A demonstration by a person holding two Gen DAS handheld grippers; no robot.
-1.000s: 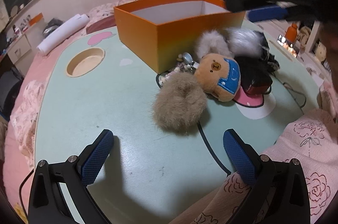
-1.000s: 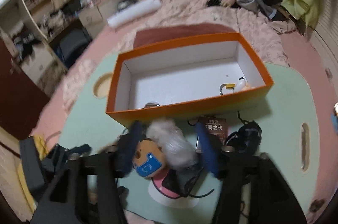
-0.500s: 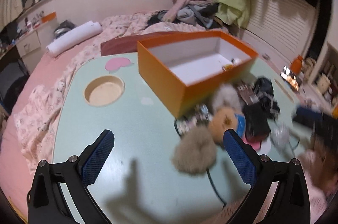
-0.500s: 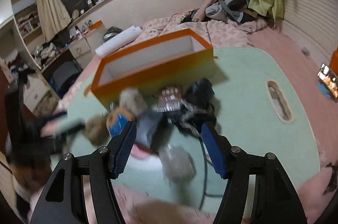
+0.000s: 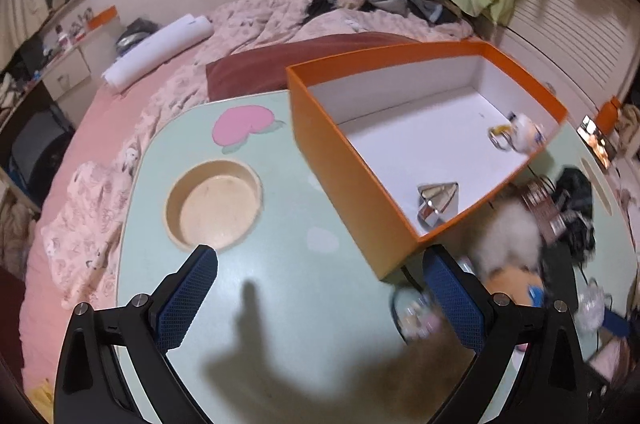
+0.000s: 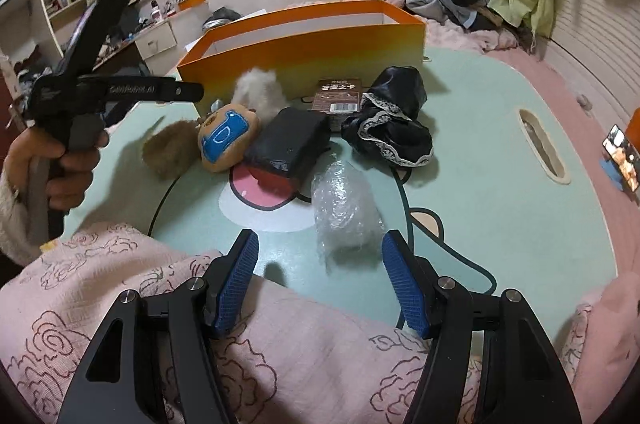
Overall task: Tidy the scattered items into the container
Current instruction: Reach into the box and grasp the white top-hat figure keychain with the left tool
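Crinkly clear plastic, the bubble-wrap wad (image 6: 344, 205) lies just ahead of the right gripper (image 6: 320, 284), whose jaws gape wide and empty. It looks light, squashy and slippery; pinching its middle seems best. Beyond it: two fur pompoms, one bear plush (image 6: 228, 137), one black pouch (image 6: 292, 143), then the orange box (image 6: 304, 43). The left gripper (image 5: 320, 304) is wide open, holding nothing.

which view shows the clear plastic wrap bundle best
The right wrist view: the clear plastic bundle lies sharp and whole on the green table, just ahead of the open right gripper. The left wrist view catches only a blurred bit at its right edge.
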